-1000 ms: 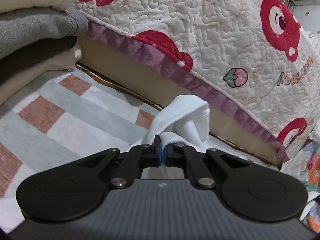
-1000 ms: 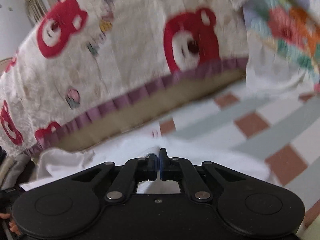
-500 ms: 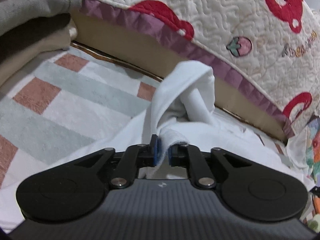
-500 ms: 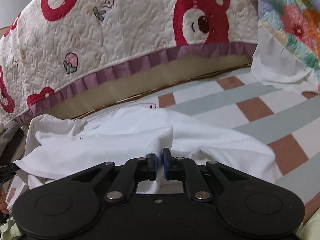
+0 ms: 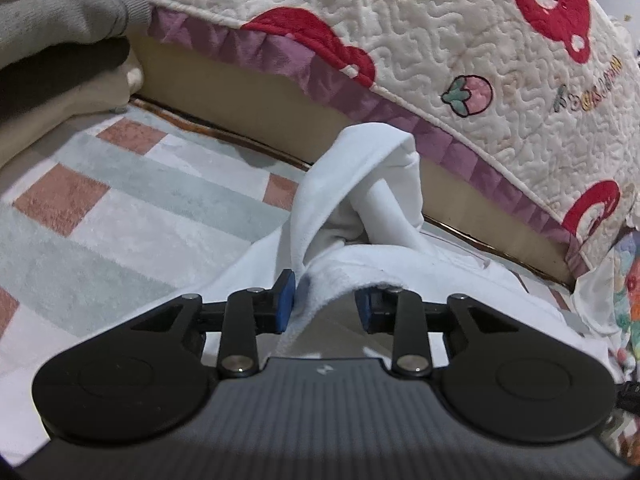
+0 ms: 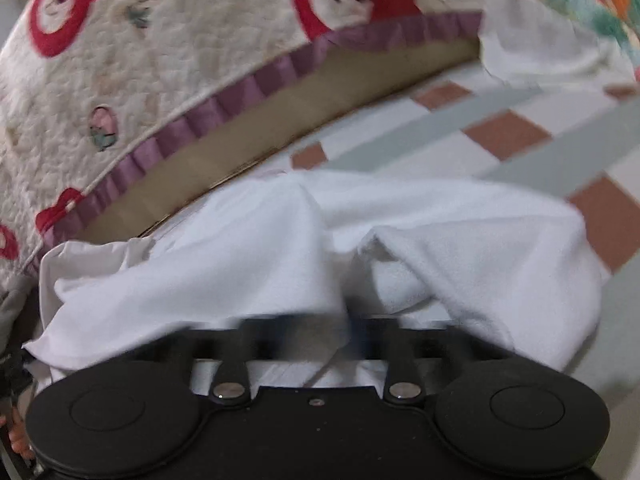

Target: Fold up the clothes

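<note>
A white garment [image 5: 360,184] lies crumpled on the checked rug [image 5: 120,220], one fold standing up beside the bed. My left gripper [image 5: 325,304] is low over it; its blue pads [image 5: 286,300] stand apart and the jaws are closing. The garment's hem hangs loose between them, brushing only the left pad. In the right wrist view the picture is blurred. The white garment [image 6: 240,260] is bunched right in front of my right gripper [image 6: 318,330]. Its finger links stand apart, and cloth drapes over the tips and hides the pads.
A quilted bed cover [image 5: 440,40] with red bears and a purple frill hangs over the bed edge behind the garment. Folded grey and beige clothes [image 5: 48,40] are stacked at far left. A floral fabric [image 6: 580,0] and another white cloth [image 6: 532,48] lie at the right.
The left pads have spread and no longer pinch the hem. The right gripper has sunk closer to the garment, its fingers have spread from a pinch, and its view has blurred.
</note>
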`<state>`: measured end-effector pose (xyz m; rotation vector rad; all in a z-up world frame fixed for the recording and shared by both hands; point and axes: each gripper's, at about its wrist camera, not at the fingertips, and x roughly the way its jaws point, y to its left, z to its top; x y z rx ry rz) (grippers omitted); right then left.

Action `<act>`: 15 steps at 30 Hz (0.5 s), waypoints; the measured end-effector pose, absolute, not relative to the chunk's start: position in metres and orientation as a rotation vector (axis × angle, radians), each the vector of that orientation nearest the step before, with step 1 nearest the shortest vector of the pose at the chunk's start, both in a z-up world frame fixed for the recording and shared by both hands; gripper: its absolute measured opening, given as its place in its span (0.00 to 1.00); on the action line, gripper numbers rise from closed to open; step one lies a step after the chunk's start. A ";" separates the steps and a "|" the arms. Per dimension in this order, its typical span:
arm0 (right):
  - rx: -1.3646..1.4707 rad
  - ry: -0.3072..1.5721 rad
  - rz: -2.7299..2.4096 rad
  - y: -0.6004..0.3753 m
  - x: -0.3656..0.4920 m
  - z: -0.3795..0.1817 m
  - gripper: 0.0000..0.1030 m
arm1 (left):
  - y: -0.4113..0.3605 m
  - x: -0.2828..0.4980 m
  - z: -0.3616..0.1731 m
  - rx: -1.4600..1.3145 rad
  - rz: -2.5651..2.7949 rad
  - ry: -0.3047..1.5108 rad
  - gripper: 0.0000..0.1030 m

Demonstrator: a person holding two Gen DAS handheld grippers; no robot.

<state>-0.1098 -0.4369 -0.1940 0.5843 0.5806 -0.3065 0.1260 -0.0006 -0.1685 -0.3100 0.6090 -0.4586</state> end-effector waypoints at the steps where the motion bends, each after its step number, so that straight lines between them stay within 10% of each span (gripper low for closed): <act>1: 0.540 0.564 -0.311 -0.433 -0.115 -0.184 0.05 | -0.002 0.124 -0.163 -0.284 -0.453 0.588 0.06; 15: 0.542 0.391 -0.140 -0.426 -0.227 -0.037 0.03 | 0.089 0.010 -0.033 -0.392 -0.294 0.377 0.02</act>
